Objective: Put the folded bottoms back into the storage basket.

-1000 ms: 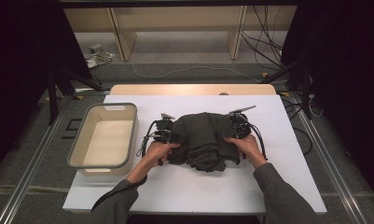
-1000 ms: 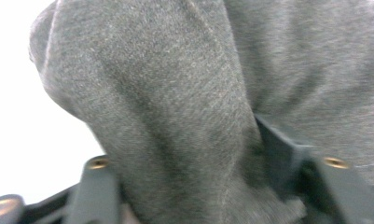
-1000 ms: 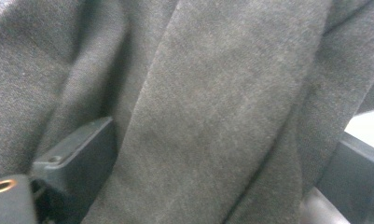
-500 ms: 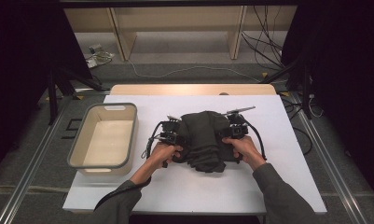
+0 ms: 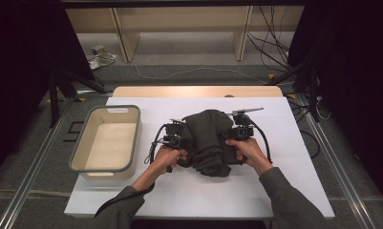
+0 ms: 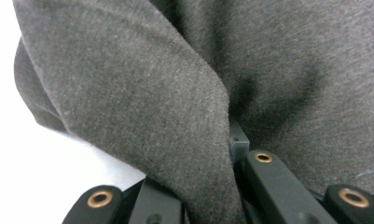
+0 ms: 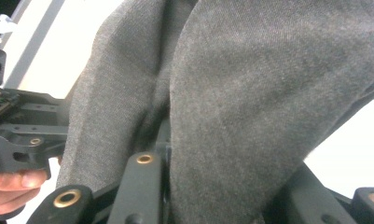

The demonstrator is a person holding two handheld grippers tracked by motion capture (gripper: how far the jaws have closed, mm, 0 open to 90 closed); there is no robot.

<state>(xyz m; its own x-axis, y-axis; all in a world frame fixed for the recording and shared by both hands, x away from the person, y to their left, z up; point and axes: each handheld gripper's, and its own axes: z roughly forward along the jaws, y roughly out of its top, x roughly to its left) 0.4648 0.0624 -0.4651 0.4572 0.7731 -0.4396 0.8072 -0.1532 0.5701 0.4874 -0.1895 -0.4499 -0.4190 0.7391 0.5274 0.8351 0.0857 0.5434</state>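
A dark grey garment (image 5: 208, 138) lies bunched in the middle of the white table (image 5: 284, 191). My left gripper (image 5: 178, 139) is at its left side and my right gripper (image 5: 238, 132) at its right side. Both have just been closing, each with cloth between its jaws. In the left gripper view a thick fold of the garment (image 6: 142, 93) is pinched in my left gripper (image 6: 208, 186). In the right gripper view, grey cloth (image 7: 250, 93) is clamped in my right gripper (image 7: 222, 186), and the left gripper (image 7: 17, 135) with a fingertip on it shows at the far left.
A beige rectangular bin (image 5: 79, 157) with nothing in it stands on the table's left part, close to my left hand. A wooden board (image 5: 198, 91) lies along the table's far edge. Metal rails, cables and dark stands surround the table on the floor.
Both grippers have come inward along the garment's sides and closed on it. The garment is now bunched narrower and taller, and its right side has lifted slightly.
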